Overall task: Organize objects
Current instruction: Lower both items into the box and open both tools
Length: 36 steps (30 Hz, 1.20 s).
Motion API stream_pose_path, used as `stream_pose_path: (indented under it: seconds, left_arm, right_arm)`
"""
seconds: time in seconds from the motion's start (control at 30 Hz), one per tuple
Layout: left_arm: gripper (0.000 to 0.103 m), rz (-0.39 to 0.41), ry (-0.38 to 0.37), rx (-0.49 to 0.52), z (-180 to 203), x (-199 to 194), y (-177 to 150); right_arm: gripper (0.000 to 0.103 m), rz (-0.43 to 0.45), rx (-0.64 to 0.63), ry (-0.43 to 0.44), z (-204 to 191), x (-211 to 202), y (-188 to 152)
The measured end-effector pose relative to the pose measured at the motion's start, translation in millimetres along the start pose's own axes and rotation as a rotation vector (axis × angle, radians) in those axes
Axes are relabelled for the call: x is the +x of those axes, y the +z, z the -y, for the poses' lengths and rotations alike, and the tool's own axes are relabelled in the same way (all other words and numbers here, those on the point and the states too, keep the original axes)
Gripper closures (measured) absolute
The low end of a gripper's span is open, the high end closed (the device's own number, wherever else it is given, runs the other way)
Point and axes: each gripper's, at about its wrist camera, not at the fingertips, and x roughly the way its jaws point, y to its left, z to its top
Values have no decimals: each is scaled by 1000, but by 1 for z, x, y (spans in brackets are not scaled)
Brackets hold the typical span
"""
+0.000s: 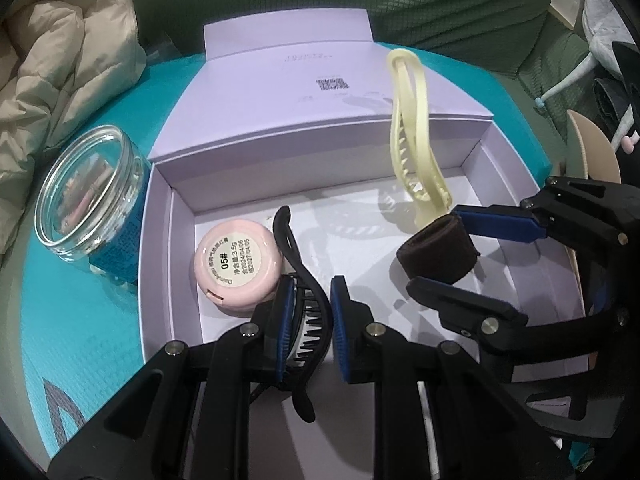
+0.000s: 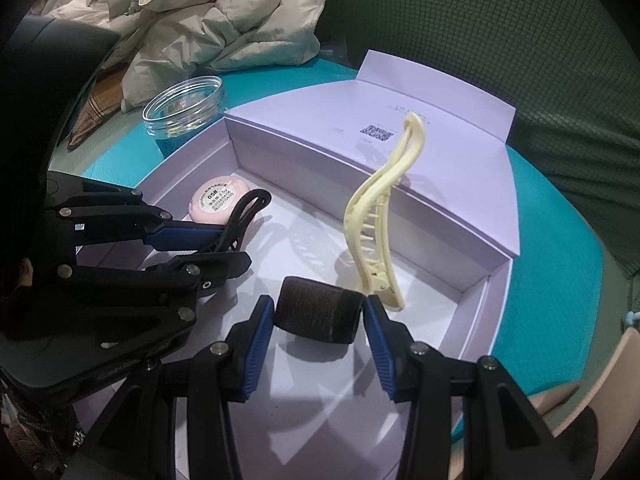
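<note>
Lavender cardboard box (image 1: 168,264), matte, open, sits frame centre in both views; its lid (image 1: 320,92) is folded back behind it, with a printed QR code.

Inside the box:
- Black plastic hair claw clip (image 1: 308,280), curved and toothed, is pinched between the blue ribbed pads of the left gripper (image 1: 308,312), jaws closed narrow on it.
- Pink round compact (image 1: 234,266), glossy with a white label facing up, lies on the box floor just beside the black clip.
- Dark brown fuzzy hair roller (image 2: 318,314), cylindrical, is between the pads of the right gripper (image 2: 320,320). The jaws are wide and both pads touch its ends, so they are holding it.
- Pale yellow plastic claw clip (image 2: 378,216), long and wavy, stands upright right next to the roller. Whether the two touch isn't clear.

Clear glass jar (image 1: 88,196), lidless, is left of the box, touching its wall. Surface is a teal textured mat (image 1: 80,340). Beige puffy jacket (image 1: 56,60) upper left, green quilted fabric (image 1: 460,0) behind.
</note>
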Motion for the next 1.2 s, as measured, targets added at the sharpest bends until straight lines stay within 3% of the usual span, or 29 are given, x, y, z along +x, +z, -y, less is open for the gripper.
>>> stream_pose_path:
  seconds: [0.57,0.9,1.2]
  left_arm:
    - [84,-18,15,-5,-1,0,-4]
    - [71,15,57,-31,-4,-19,-8]
    - [57,92,70,-19,-2,-55,-11]
  right_arm:
    - [56,-20,19,-36,-2,-2,-3]
    - [56,13,57,-100,-5,-28,-10]
    - [56,58,84,-133,-13,-61,-15]
